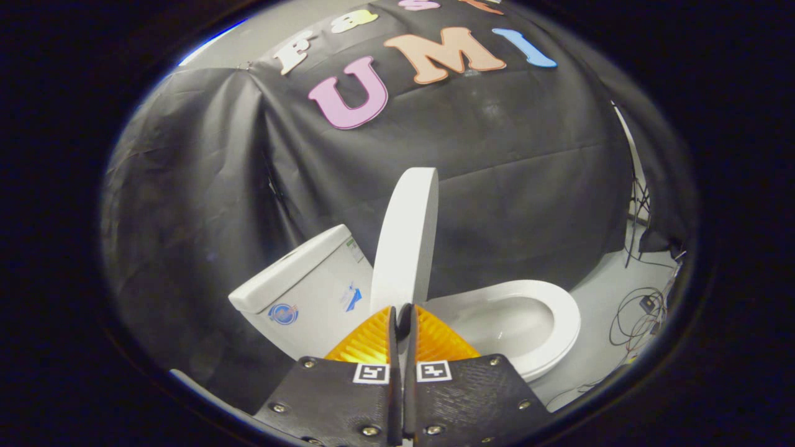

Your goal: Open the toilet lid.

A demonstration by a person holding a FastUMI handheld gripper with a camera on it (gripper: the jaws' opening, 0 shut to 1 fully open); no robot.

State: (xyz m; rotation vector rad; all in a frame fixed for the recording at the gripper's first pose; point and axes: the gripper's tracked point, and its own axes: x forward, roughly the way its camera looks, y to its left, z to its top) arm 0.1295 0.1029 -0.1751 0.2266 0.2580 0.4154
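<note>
Gripper-mounted fisheye, looking along its jaws, close to toilet [404, 292]

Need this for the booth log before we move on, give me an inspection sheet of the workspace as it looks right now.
Surface: pale grey floor, bare near the toilet.
Job's things: white plastic toilet lid raised nearly upright; white oval seat down, bowl exposed; white ceramic tank behind the lid.
Clutter: nothing seen.
Grippers: gripper fingers almost together, thin gap, at the lid's lower edge; a grip on it cannot be told.
Cables: loose dark cables on the floor beyond the seat.
Surroundings: black cloth wall.
</note>
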